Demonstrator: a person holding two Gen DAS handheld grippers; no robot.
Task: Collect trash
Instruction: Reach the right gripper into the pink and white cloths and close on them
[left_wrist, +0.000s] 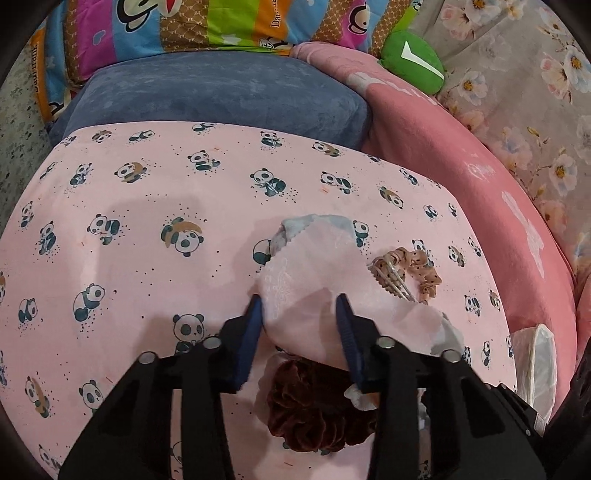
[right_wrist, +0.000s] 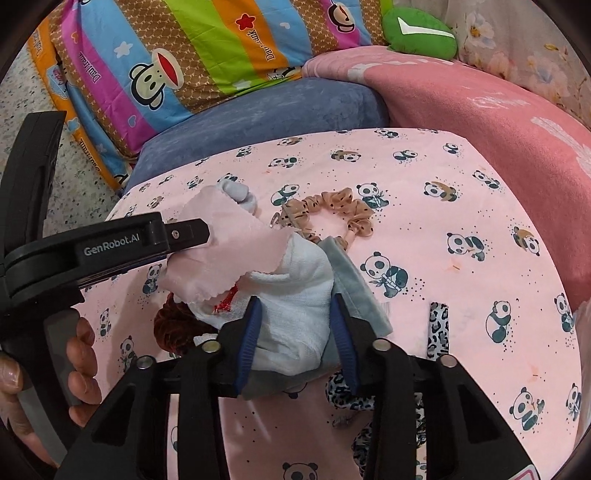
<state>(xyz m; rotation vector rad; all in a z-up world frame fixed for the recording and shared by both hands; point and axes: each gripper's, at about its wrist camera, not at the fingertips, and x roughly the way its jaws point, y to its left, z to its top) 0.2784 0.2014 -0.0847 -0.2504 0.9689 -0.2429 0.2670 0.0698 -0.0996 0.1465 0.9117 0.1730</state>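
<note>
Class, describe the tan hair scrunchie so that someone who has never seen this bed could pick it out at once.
Start at the pink panda-print sheet. Just beyond the heap of cloths lies the tan scrunchie, a ruffled ring. Its beige fabric with dark dots sets it apart from the dark red scrunchie and the leopard-print band.

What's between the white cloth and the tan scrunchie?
In the right wrist view, a grey velvet pouch lies between the white cloth and the tan scrunchie, touching both.
</note>
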